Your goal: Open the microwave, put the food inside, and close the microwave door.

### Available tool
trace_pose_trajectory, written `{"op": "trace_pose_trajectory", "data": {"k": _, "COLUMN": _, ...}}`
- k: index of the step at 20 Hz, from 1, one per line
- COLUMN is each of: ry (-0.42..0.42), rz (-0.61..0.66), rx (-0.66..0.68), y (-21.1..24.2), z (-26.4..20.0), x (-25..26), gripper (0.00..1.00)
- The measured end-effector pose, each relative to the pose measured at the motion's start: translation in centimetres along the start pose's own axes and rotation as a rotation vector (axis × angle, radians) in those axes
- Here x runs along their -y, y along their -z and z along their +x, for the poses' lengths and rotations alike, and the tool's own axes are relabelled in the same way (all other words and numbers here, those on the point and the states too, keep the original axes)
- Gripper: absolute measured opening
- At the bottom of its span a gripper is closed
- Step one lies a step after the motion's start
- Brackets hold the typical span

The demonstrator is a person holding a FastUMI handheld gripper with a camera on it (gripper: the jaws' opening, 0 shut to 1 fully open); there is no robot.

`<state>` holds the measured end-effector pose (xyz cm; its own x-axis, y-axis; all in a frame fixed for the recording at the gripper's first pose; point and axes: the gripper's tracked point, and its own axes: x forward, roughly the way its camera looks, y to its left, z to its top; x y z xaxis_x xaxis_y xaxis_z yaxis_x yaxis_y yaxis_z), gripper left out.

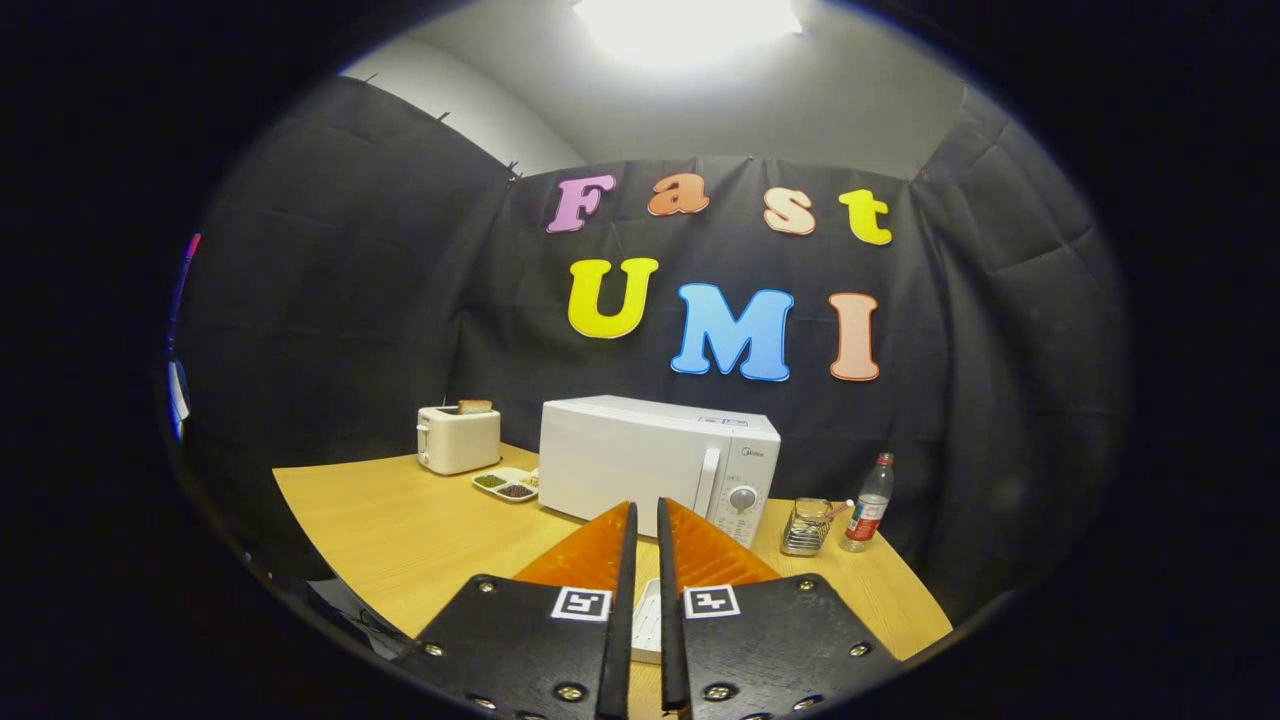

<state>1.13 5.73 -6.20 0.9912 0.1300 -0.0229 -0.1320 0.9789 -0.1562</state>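
Nearest the lens: the tool (pixel 645 512), fingers drawn almost together with only a thin slit between them, gripping nothing, tips raised above the worktop (pixel 400 530) and aimed toward the microwave. Each finger backed by a dark plate bearing a small square marker. Glimpsed low in the slit between the plates: a pale white object (pixel 648 620) on the wood, too hidden to identify; cannot tell whether this is the food.

Just beyond the fingertips: the white microwave (pixel 655 462), door shut, upright handle (pixel 707 482) beside the control panel, round dial (pixel 742 498) below it. Standing square on the light wooden worktop, angled slightly so its top and front both show.

Left of the microwave, touching or nearly touching its lower corner: a small divided dish (pixel 508 484) with green and dark contents in separate compartments. Farther left, near the worktop's back edge: a white toaster (pixel 458 438) with a slice of toast (pixel 475 406) standing up out of its slot.

Right of the microwave: a wire holder (pixel 806 526) with something inside, and just beside it a clear plastic bottle (pixel 868 503) with a red cap, upright.

Behind everything: black cloth wall (pixel 330 300) of the booth, pale ceiling above with a bright light (pixel 685 25).
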Motion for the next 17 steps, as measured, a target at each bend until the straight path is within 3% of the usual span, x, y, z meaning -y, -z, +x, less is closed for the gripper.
{"op": "trace_pose_trajectory", "data": {"k": 2, "ry": 0.009, "rz": 0.022, "rx": -0.019, "y": 0.0, "z": -0.7, "x": 0.4, "gripper": 0.14}}
{"op": "trace_pose_trajectory", "data": {"k": 3, "ry": 0.011, "rz": 0.022, "rx": -0.046, "y": 0.3, "z": -1.0, "x": 0.6, "gripper": 0.39}}
{"op": "trace_pose_trajectory", "data": {"k": 5, "ry": 0.012, "rz": 0.014, "rx": -0.058, "y": 0.1, "z": -1.6, "x": 0.4, "gripper": 0.75}}
{"op": "trace_pose_trajectory", "data": {"k": 7, "ry": 0.041, "rz": 0.013, "rx": -0.037, "y": -0.8, "z": -1.8, "x": 1.2, "gripper": 0.87}}
{"op": "trace_pose_trajectory", "data": {"k": 9, "ry": 0.067, "rz": 0.017, "rx": -0.024, "y": -1.1, "z": -2.1, "x": 1.6, "gripper": 0.96}}
{"op": "trace_pose_trajectory", "data": {"k": 17, "ry": 0.085, "rz": 0.056, "rx": -0.029, "y": -1.0, "z": -2.2, "x": 2.8, "gripper": 0.96}}
